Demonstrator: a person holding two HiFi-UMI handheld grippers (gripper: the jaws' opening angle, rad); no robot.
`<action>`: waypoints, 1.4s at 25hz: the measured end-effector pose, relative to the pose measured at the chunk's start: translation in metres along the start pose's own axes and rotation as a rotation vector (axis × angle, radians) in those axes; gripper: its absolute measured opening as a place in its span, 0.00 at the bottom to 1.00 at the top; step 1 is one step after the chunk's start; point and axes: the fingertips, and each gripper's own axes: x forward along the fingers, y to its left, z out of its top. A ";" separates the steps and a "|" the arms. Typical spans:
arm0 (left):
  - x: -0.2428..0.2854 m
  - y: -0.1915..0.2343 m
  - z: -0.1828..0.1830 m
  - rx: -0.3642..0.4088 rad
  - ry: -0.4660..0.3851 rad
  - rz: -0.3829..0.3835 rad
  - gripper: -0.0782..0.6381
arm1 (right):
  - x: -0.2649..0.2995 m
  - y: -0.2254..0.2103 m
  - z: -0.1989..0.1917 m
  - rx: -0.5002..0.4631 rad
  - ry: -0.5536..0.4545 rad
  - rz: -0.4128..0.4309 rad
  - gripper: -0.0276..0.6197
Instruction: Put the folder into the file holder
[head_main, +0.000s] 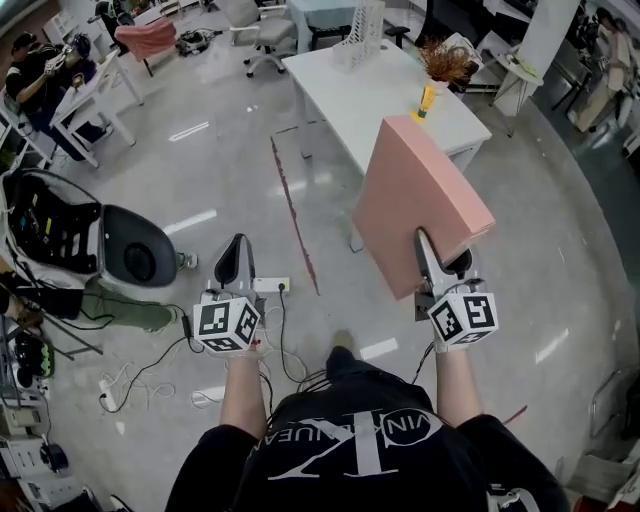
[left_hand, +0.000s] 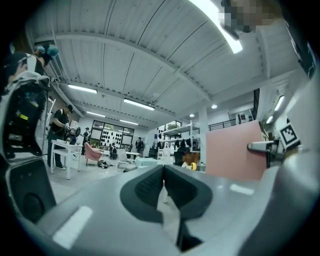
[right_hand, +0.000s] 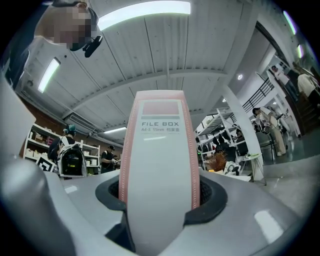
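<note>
Two units are in frame, both held roughly level in front of the person. The right hand-held gripper (head_main: 440, 256) (right_hand: 160, 200) is clamped on the pink box folder (head_main: 415, 195) (right_hand: 160, 145). Its pads press both broad faces at the lower edge, and the spine, printed "FILE BOX", faces back at that gripper's camera. The folder stands upright with a slight tilt, clear of the floor and carried in the air. In the head view its top edge overlaps the near right corner of the white counter (head_main: 340, 85); whether they touch cannot be told. The left hand-held gripper (head_main: 236, 245) (left_hand: 163, 181) is clenched, its pads meeting with nothing between them. It is well apart from the folder, which shows at the right of its own view (left_hand: 232, 150). The white file holder (head_main: 360, 35) stands upright near the far edge of the counter, well apart from the folder. A dried brown plant (head_main: 445, 60) and a small yellow object (head_main: 427, 100) sit toward the counter's right side, so the middle of the top is bare. The grey floor (head_main: 230, 170) between the person and the counter is open, crossed by a red tape line (head_main: 295, 215). A power strip (head_main: 268, 285) with trailing cables lies just ahead of the left unit.
</note>
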 end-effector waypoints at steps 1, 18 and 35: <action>0.016 -0.001 0.002 0.003 0.000 -0.004 0.11 | 0.012 -0.007 0.001 0.000 -0.001 0.003 0.49; 0.163 0.016 -0.007 -0.006 0.014 -0.023 0.11 | 0.132 -0.063 -0.003 0.025 -0.022 0.015 0.49; 0.350 0.070 -0.008 0.009 0.004 -0.113 0.11 | 0.305 -0.094 -0.007 0.043 -0.072 -0.015 0.49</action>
